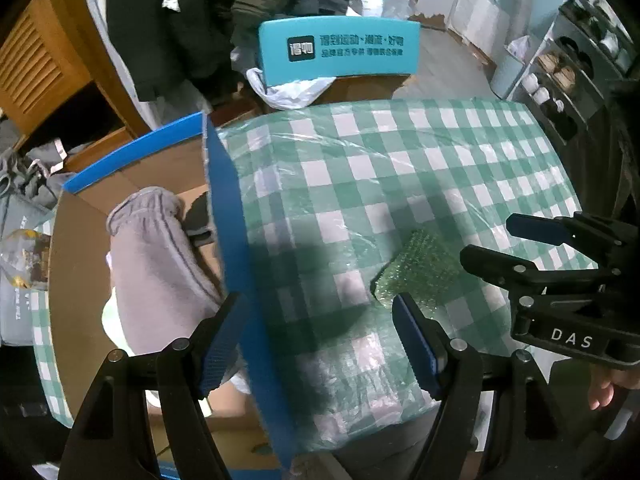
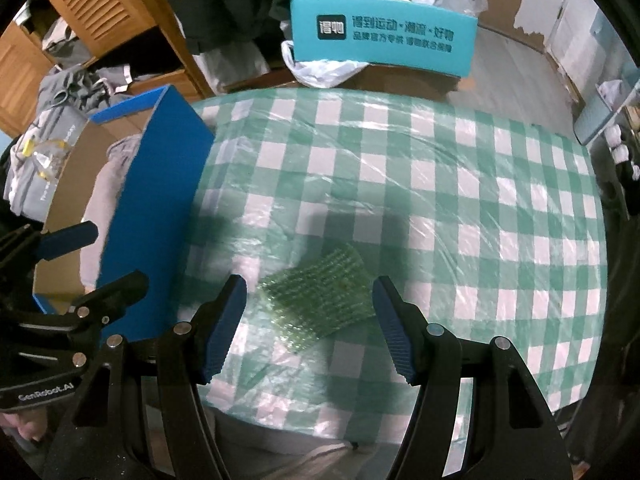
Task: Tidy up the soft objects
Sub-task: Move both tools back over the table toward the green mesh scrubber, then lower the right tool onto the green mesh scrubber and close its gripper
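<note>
So both grippers are hanging over the checkered surface (image 2: 460,168), which has a green-and-white cloth under a clear plastic sheet. The left gripper (image 1: 320,340) has its jaws spread wide with nothing between them; its left finger sits over the inside of the blue cardboard box (image 1: 228,216) and its right finger is over the cloth, so it straddles the box's blue wall. The right gripper (image 2: 308,328) is wide open too, also holding nothing.

The soft thing on the cloth is a piece of green bubble wrap (image 2: 320,296), lying flat near the front edge. In the right wrist view it sits right between the right gripper's two fingers, a bit ahead of the tips, and I can't tell if either pad touches it. In the left wrist view the same bubble wrap (image 1: 424,268) lies just beyond the left gripper's right finger, with the right gripper (image 1: 520,248) poking in from the side next to it.

Inside the box there's a grey fleecy garment (image 1: 160,264) bunched up, with something dark tucked beside it that I can't make out. The box sits at the left edge of the surface. Behind the surface stands a teal box (image 2: 384,36) with printed lettering, and a white plastic bag (image 2: 320,70) at its foot.
</note>
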The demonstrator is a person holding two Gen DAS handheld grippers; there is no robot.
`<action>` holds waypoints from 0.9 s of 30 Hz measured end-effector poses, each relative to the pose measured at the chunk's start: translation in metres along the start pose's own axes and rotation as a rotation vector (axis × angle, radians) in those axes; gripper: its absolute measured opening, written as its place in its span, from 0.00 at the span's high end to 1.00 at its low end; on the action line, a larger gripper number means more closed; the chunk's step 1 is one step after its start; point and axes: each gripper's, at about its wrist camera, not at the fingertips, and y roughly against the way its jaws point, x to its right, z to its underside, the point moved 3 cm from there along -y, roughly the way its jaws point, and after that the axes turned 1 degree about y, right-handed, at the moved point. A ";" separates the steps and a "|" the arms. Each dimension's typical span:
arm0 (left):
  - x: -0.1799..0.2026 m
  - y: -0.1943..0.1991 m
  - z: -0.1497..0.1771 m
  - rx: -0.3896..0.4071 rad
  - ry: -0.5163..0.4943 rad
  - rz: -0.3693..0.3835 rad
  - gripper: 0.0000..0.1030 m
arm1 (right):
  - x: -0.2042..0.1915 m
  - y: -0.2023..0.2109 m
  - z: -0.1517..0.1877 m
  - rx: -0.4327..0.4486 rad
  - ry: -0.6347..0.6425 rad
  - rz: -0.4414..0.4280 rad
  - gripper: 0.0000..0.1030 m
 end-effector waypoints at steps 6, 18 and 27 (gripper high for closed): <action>0.014 -0.017 -0.001 -0.033 -0.026 -0.003 0.23 | 0.012 -0.012 0.006 -0.017 -0.008 -0.008 0.37; 0.018 -0.056 0.000 -0.099 -0.017 -0.017 0.23 | 0.034 -0.039 0.014 -0.058 -0.040 -0.016 0.37; 0.021 -0.067 0.002 -0.097 -0.051 -0.056 0.22 | 0.030 -0.060 0.019 -0.093 -0.011 -0.031 0.37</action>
